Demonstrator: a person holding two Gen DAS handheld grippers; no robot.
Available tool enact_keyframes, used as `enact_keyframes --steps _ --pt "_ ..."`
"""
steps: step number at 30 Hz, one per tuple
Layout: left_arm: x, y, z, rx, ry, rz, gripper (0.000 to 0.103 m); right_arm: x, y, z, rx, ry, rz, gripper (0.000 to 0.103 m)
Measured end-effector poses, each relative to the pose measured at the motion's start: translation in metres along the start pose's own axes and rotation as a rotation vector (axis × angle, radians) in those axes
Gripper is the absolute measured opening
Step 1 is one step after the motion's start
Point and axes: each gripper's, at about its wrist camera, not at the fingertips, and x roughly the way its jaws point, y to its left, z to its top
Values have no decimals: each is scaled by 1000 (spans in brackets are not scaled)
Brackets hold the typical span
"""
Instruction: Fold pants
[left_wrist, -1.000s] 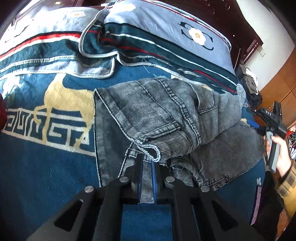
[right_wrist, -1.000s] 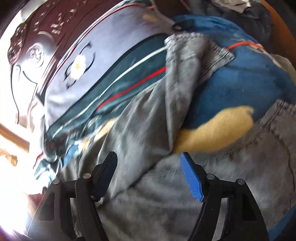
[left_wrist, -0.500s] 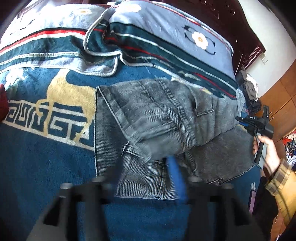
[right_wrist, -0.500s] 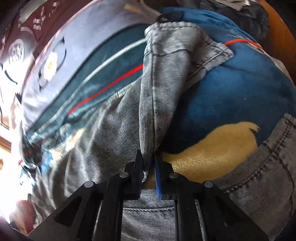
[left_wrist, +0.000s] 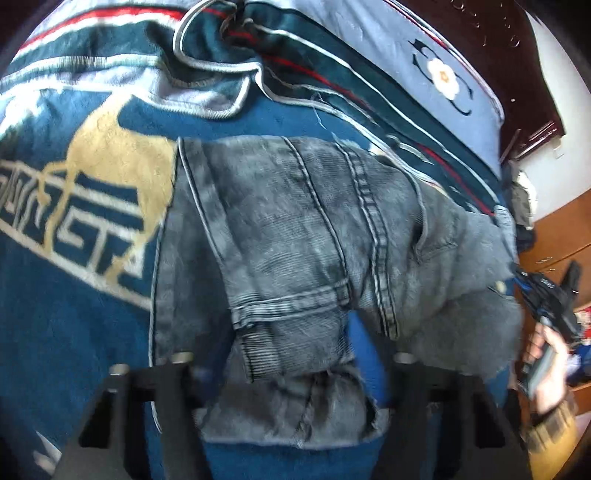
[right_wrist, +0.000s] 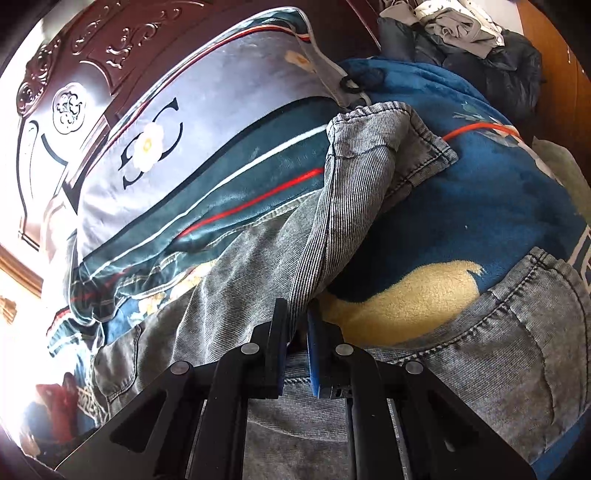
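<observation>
Spread over the bed (left_wrist: 92, 332) is a blue fleece blanket, and your grey denim pants (left_wrist: 295, 240) lie on it, partly doubled over, below the striped pillows (left_wrist: 388, 85) at the carved headboard (right_wrist: 92, 55). Expect heavy, limp denim: it will sag, not slip, so take it at thick seams, hems or the waistband. Your right hand-held gripper (right_wrist: 295, 332) is clamped on a raised fold of leg, pointing steeply down. Your left hand-held gripper (left_wrist: 280, 369), also tilted down, has jaws part-open that have just been narrowing, straddling the folded hem; blur hides whether the pads press it.
</observation>
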Motion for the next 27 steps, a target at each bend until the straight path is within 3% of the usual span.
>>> enact_keyframes --steps 1,3,6,9,14,17,20,22,24,27 --pt "0 -3 0 17 -11 4 31 -1 -1 -1 -3 -1 -1 9" --pt "-4 -10 1 56 -30 19 25 -4 -1 -1 -9 -7 -2 9" --pt "-17 -20 2 121 -75 40 24 -10 2 1 -6 -23 14 9" --pt "-27 -19 5 139 -65 27 24 -24 7 3 -7 -47 43 9" --pt "-49 -12 7 137 -60 -65 24 -60 14 -4 -6 -91 98 9" --pt "-57 -14 3 174 -56 -67 24 -79 8 -14 26 -107 132 9" --pt "-60 -9 -1 181 -45 -69 24 -79 2 -24 45 -53 154 9" --pt "-58 -8 -3 172 -37 -72 24 -68 -5 -32 89 -17 129 16" --pt "-57 -10 -6 170 -38 -77 24 -54 -14 -38 156 31 123 53" --pt "-58 -12 -7 177 -38 -79 24 -33 -24 -48 231 65 113 55"
